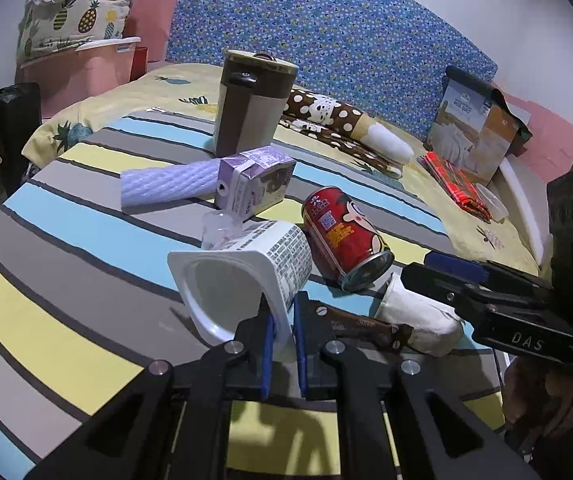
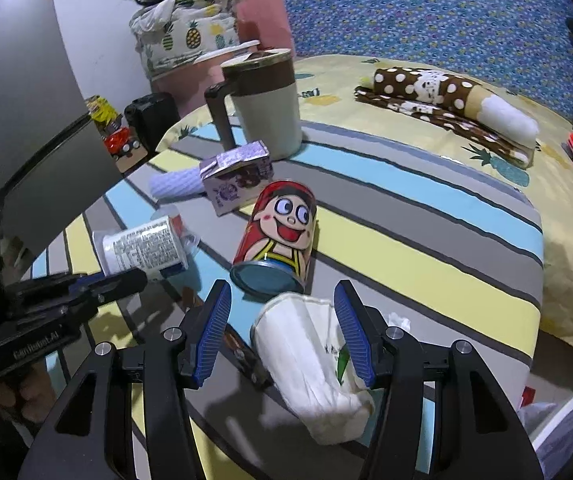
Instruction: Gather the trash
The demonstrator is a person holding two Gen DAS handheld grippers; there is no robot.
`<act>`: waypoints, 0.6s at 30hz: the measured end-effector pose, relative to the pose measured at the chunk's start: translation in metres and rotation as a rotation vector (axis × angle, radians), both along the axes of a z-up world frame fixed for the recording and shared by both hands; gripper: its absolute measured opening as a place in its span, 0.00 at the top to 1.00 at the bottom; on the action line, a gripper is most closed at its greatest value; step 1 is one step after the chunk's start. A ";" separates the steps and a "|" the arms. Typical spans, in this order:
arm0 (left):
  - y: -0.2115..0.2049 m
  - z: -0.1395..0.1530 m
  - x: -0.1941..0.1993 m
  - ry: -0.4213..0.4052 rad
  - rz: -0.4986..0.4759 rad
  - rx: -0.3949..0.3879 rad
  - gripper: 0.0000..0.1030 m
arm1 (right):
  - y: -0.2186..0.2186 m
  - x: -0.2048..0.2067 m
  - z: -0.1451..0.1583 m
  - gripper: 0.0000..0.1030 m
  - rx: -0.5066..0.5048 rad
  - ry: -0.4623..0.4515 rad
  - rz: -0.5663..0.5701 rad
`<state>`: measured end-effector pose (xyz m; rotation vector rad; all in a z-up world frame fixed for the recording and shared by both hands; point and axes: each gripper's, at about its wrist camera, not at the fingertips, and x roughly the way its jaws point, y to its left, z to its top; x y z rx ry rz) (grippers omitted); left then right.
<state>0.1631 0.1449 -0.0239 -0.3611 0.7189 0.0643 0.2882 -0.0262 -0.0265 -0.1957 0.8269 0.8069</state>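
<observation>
Left gripper (image 1: 282, 330) pinching white plastic yogurt cup (image 1: 242, 276) by its rim at six o'clock, right gripper (image 2: 282, 328) spread around crumpled white paper cup (image 2: 310, 364) — squeeze gently, lift straight.

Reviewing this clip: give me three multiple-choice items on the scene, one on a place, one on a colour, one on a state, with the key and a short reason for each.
1. Where does the red cartoon can lie?
A. inside the lidded mug
B. on its side on the striped cloth
C. on the pink bin

2. What colour is the small drink carton?
A. purple
B. green
C. orange

3. What is the left hand-held gripper doing?
A. standing wide open over the cloth
B. shut on the white yogurt cup
C. shut on the can

Key: 1 B, it lies tipped on the stripes; 2 A, its sides are purple; 3 B, the blue pads pinch the cup's rim.
</observation>
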 end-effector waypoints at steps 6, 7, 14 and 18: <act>0.001 -0.004 0.001 0.003 -0.013 -0.006 0.90 | -0.006 -0.001 -0.016 0.46 -0.132 0.006 0.025; 0.000 -0.004 0.001 0.004 -0.014 -0.007 0.90 | -0.006 -0.002 -0.018 0.46 -0.143 0.009 0.033; -0.007 0.000 -0.004 0.001 -0.026 0.005 0.90 | -0.012 -0.013 -0.011 0.71 -0.144 -0.012 0.020; -0.011 0.005 -0.009 -0.004 -0.031 0.012 0.90 | -0.020 -0.017 -0.006 0.75 -0.109 -0.019 -0.009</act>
